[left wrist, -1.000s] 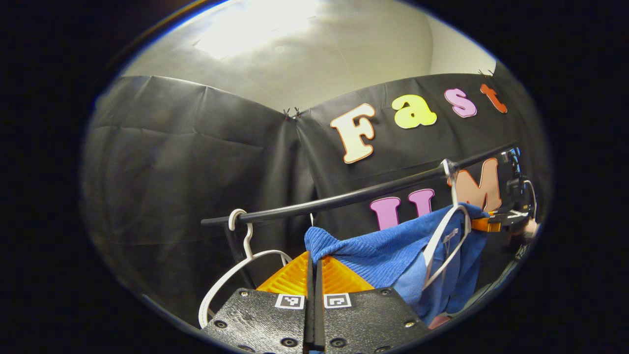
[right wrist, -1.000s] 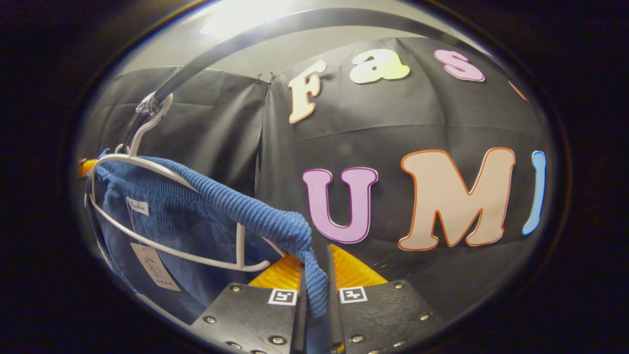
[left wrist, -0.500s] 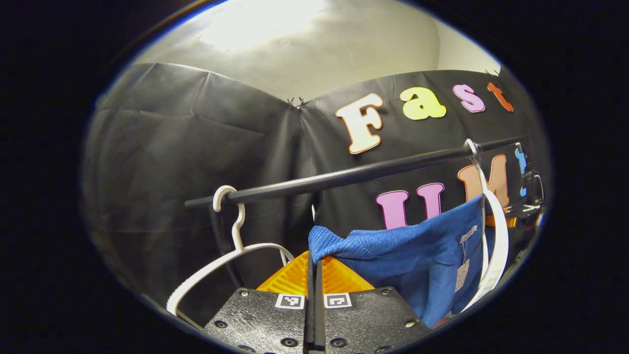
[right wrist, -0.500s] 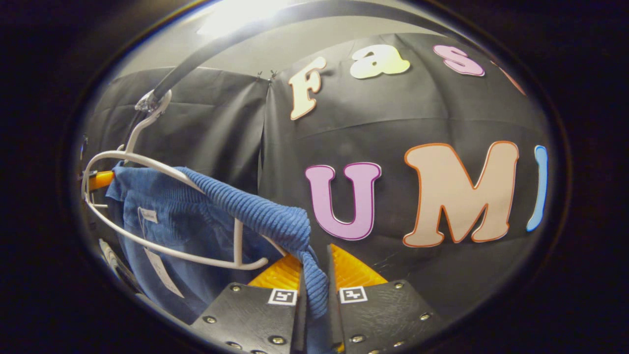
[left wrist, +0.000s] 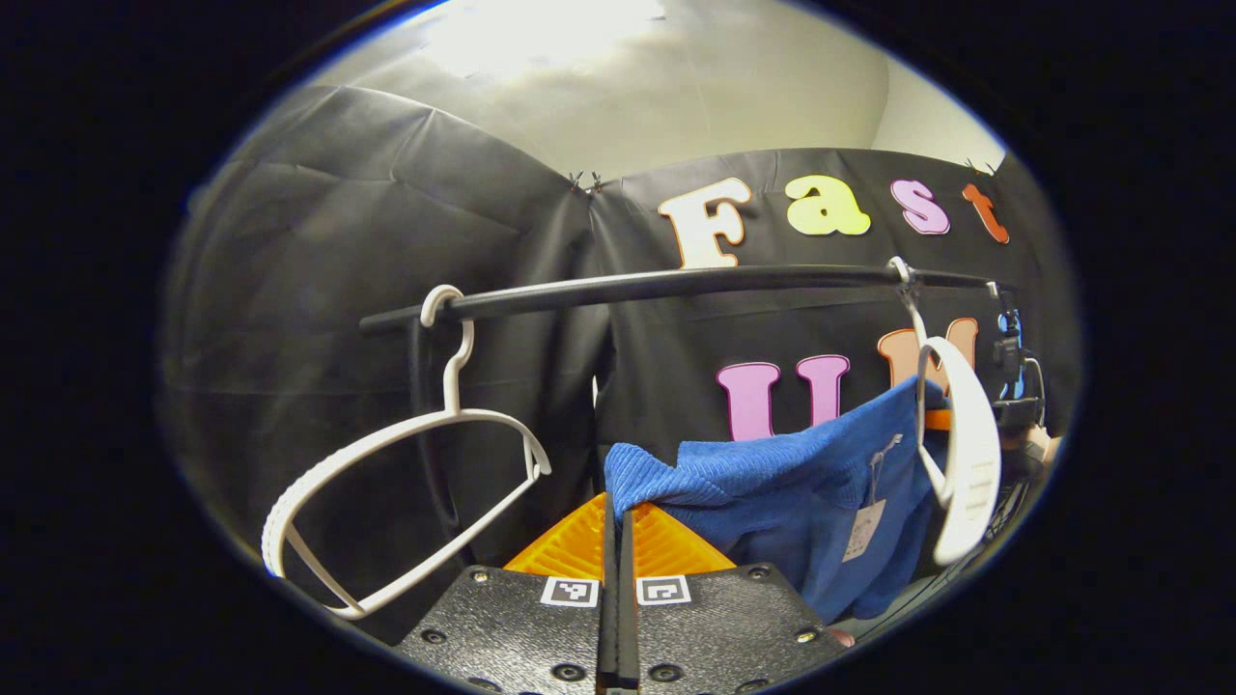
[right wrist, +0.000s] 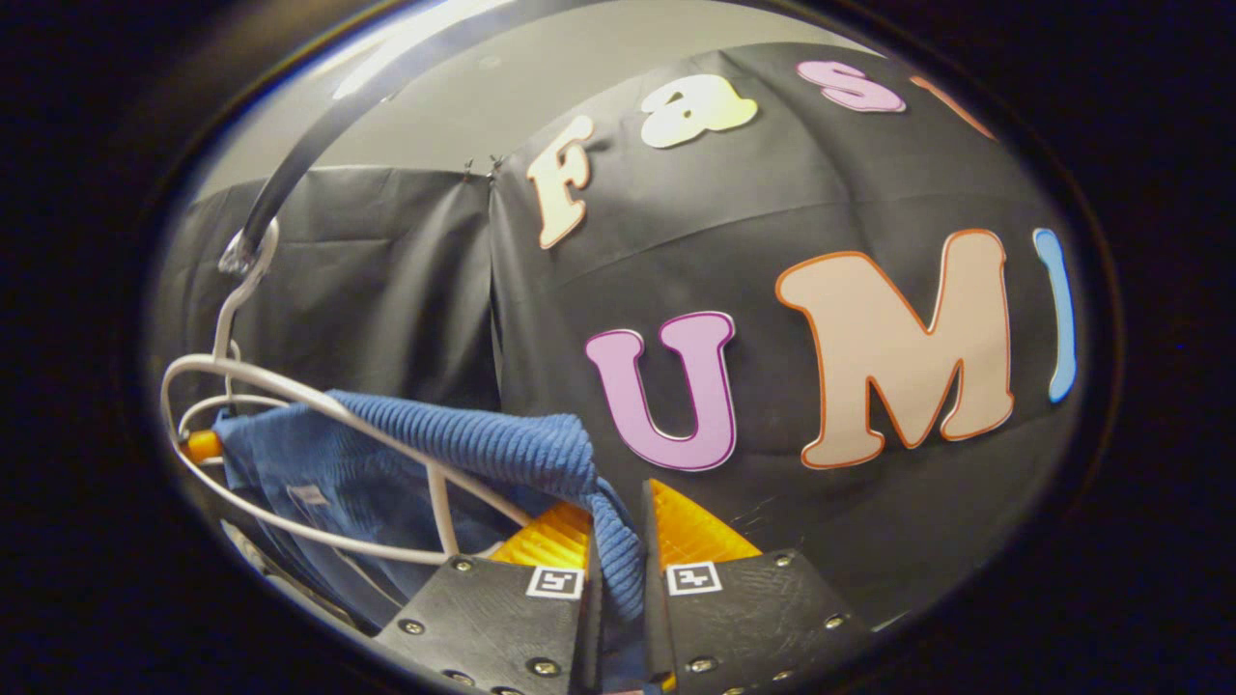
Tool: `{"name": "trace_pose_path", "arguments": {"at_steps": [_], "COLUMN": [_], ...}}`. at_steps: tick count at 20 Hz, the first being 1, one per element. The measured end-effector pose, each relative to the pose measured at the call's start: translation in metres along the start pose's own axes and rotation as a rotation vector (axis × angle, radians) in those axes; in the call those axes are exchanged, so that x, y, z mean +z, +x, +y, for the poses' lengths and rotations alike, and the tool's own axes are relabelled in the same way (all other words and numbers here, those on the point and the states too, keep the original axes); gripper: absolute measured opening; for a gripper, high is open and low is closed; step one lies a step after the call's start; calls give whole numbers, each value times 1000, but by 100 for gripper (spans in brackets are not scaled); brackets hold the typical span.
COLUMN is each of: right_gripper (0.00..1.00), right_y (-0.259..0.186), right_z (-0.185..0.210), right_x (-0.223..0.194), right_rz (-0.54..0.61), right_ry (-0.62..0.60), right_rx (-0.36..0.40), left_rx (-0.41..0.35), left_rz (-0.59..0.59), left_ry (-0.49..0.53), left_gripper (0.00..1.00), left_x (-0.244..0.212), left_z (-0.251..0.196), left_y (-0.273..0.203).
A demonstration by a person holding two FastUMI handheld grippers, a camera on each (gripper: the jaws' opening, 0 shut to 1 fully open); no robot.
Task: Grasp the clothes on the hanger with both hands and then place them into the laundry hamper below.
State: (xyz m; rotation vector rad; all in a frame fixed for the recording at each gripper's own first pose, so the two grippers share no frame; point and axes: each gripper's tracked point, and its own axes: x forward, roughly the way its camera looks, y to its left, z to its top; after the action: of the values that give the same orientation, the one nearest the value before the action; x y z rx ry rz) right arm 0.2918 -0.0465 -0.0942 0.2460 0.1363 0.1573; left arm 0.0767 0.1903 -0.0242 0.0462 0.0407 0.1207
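A blue ribbed garment with a paper tag stretches between both grippers. In the left gripper view, my left gripper is shut on one corner of it, and the cloth runs right toward a white hanger hooked on the black rail. Past that hanger the other gripper is partly seen. In the right gripper view, my right gripper is shut on the garment's ribbed edge, which lies below and beside the white hanger.
A second, bare white hanger hangs tilted on the rail's left end in the left gripper view. The rail curves overhead in the right gripper view. Black cloth walls close in behind, with a pale ceiling above.
Both grippers have dropped lower, pulling the blue garment down and off the right hanger. The rail now sits higher in the views, and the bare left hanger has swung into fuller view.
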Motion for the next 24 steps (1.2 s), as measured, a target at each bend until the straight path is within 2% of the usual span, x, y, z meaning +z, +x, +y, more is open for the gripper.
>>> {"name": "trace_pose_path", "arguments": {"at_steps": [3,4,8,10,13,16,18,21,24], "right_gripper": [17,16,17,17,17,17,17,17,17], "right_y": [23,18,7,0,-15,-31,-43,-58,-71], "right_z": [-14,-17,-32,-37,-43,-46,-48,-48,-44], "right_x": [-4,-15,-54,-74,-106,-133,-147,-163,-172], "right_rz": [4,43,82,117,184,241,272,306,328], "right_ry": [-7,-11,-21,3,-6,-20,-22,-19,-18], "right_rx": [-29,-40,-84,-104,-124,-137,-146,-161,-165], "left_rx": [-19,-24,-25,-28,-25,-22,-28,-34,-55], "left_rz": [25,39,90,116,160,200,223,247,275], "left_ry": [-6,-10,-15,-25,-28,-14,4,27,63], "left_gripper": [0,0,0,0,0,0,0,0,0], "left_x": [-13,-19,-47,-61,-81,-96,-107,-119,-135], "left_z": [-9,-13,-22,-22,-26,-30,-35,-38,-51], "left_y": [-5,-9,-8,-30,-30,-54,-49,-73,-67]}}
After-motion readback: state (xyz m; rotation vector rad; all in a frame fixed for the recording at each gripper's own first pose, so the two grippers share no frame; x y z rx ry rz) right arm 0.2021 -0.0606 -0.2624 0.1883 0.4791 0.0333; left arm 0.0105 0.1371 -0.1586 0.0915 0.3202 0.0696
